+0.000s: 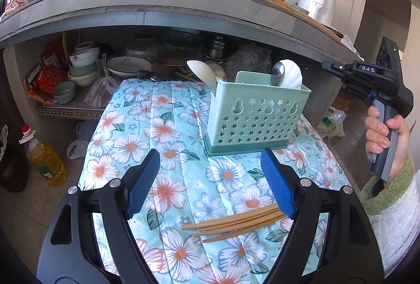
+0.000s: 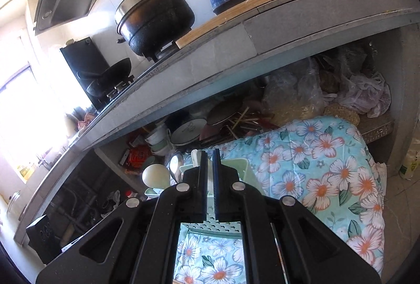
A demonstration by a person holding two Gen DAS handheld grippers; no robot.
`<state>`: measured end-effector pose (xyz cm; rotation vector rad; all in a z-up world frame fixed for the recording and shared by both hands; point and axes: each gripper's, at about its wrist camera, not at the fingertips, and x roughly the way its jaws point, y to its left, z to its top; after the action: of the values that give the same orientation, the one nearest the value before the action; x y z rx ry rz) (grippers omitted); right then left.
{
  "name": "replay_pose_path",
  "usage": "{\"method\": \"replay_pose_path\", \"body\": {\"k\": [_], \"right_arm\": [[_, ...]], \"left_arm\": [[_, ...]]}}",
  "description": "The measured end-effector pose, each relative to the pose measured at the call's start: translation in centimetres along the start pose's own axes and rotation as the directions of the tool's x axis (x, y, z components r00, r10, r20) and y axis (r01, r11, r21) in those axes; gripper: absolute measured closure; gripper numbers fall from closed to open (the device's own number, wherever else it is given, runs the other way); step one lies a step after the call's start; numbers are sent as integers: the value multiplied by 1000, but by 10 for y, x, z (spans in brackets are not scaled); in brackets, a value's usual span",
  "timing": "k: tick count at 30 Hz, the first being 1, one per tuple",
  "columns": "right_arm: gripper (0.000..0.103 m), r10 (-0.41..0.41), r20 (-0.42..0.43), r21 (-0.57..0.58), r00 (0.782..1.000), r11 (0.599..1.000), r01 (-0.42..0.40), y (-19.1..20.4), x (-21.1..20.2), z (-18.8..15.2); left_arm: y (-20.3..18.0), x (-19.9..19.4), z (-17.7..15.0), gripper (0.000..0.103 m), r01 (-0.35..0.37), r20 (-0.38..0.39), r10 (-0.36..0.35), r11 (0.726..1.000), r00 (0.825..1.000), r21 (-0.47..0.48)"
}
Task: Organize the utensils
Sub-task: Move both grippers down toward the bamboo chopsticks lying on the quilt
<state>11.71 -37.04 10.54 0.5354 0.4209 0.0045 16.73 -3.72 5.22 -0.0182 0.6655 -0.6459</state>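
Bundle of tan wooden chopsticks lies crosswise beneath the released left gripper.
Lower centre of frame; right gripper, fingers clenched empty, hovers over the pale-green perforated plastic utensil holder.

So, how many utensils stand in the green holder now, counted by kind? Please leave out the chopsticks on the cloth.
White spoons: 2
Metal spoon: 1
Total in the green utensil holder: 3
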Motion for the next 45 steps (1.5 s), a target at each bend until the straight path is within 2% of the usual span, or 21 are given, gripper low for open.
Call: {"method": "replay_pose_path", "body": {"k": [4,6,11,17,21,23,25,28,30,32,34,37,40,45], "right_arm": [[96,-6,14,7,1000,1000,6,-4,-17,-7],[86,-12,16,6,1000,1000,12,-6,-27,-14],[74,-39,-15,-20,999,999,38,-7,-49,-40],[62,-76,-132,-22,988,997,74,-14,-62,-91],[61,-113,-220,4,969,993,116,-21,-62,-127],[61,-125,-255,11,959,991,132,-23,-58,-142],[61,-141,-277,-4,951,989,146,-20,-50,-152],[62,-179,-288,-59,941,984,169,-11,-33,-164],[64,-205,-290,-104,935,978,182,-9,-19,-171],[66,-249,-316,-148,916,966,211,-9,-4,-182],[67,-300,-321,-211,898,947,241,-8,4,-196],[67,-331,-303,-279,894,928,249,3,-4,-206],[67,-327,-295,-294,898,925,241,6,-16,-215],[67,-314,-293,-270,903,933,237,6,-36,-226]], "left_arm": [[1,0,-2,27,3,-6,-3,1000,1000,-7],[0,0,-4,27,2,-10,-2,1000,1000,-5],[-3,1,-10,26,-9,-27,9,1000,1000,6],[-9,12,-26,25,-75,-77,77,997,994,33],[-9,26,-39,25,-138,-125,140,990,982,21],[-14,38,-47,25,-174,-142,181,983,973,61],[-21,51,-53,25,-225,-153,240,968,959,108],[-35,72,-63,25,-289,-145,324,932,935,219],[-43,83,-71,25,-302,-153,352,912,923,278],[-49,86,-79,25,-326,-144,382,894,913,309],[-55,81,-83,25,-339,-115,396,878,911,338],[-63,69,-92,25,-343,-96,407,856,909,387],[-71,60,-104,25,-342,-76,413,831,908,439],[-91,42,-126,25,-377,1,444,759,896,531]]}}
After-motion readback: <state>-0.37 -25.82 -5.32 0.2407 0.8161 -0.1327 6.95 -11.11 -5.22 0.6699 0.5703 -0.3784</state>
